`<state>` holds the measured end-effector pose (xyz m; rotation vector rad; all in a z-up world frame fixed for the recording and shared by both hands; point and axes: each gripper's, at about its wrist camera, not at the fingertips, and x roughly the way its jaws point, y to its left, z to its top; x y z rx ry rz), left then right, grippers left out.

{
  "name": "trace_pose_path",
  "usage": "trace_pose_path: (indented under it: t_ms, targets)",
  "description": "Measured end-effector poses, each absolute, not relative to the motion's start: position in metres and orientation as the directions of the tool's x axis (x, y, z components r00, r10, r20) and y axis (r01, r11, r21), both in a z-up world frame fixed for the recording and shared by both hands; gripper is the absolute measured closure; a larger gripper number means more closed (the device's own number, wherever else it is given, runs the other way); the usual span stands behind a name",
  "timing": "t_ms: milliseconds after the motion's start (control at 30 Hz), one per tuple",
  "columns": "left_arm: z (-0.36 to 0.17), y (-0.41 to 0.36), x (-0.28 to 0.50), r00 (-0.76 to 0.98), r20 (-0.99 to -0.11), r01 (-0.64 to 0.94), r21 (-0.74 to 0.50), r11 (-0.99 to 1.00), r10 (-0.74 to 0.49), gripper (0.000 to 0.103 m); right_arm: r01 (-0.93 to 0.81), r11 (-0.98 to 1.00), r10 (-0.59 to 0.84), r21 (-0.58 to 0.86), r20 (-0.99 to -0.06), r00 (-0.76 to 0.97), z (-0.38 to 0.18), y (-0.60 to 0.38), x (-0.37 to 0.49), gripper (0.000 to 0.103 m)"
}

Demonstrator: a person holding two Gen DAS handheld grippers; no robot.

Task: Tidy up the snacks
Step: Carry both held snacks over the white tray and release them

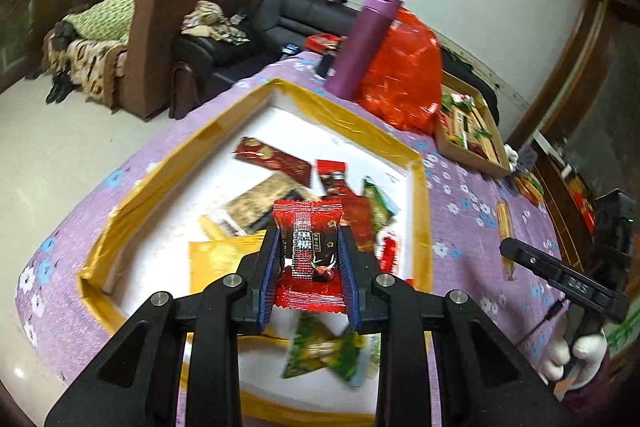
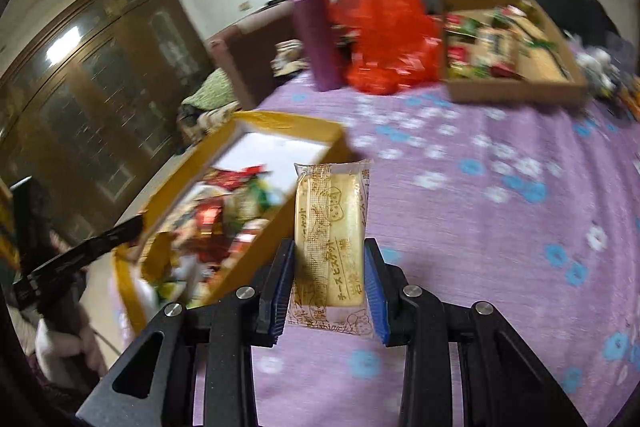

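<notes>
Left gripper (image 1: 308,259) clamps a red foil candy packet (image 1: 307,251), hanging over my yellow-rimmed white tray of mixed snacks (image 1: 420,227). Right gripper (image 2: 330,283) pinches a pale cheese biscuit packet (image 2: 332,227), long axis pointing away, over the purple floral cloth (image 2: 500,247); brown cardboard box (image 2: 516,91) lies far ahead-right, nearer my right hand.

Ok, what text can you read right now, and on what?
"黑糖": red candy wrapper in the left tool.
"チーズビス…": pale biscuit packet in the right tool; smaller print unclear.
Snacks in the yellow-rimmed box: too blurred to read.
White letters on the right tool's side: unclear.
</notes>
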<state>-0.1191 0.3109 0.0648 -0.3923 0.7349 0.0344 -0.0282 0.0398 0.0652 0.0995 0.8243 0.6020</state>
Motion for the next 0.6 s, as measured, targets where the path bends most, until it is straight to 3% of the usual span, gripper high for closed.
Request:
trace_pose_path:
  t_ms: [267, 600]
  targets:
    - [0.054, 0.332, -0.121, 0.745, -0.658, -0.199, -0.381, 0.903, -0.113, 0.077, -0.582, 0.755, 0.600, 0.301, -0.676, 0.428, 0.066, 0.124, -0.042, 0.069]
    - [0.055, 0.355, -0.135, 0.775, -0.621, -0.210, -0.431, 0.877, -0.119, 0.076, -0.645, 0.726, 0.575, 0.238, -0.724, 0.381, 0.044, 0.187, -0.054, 0.069]
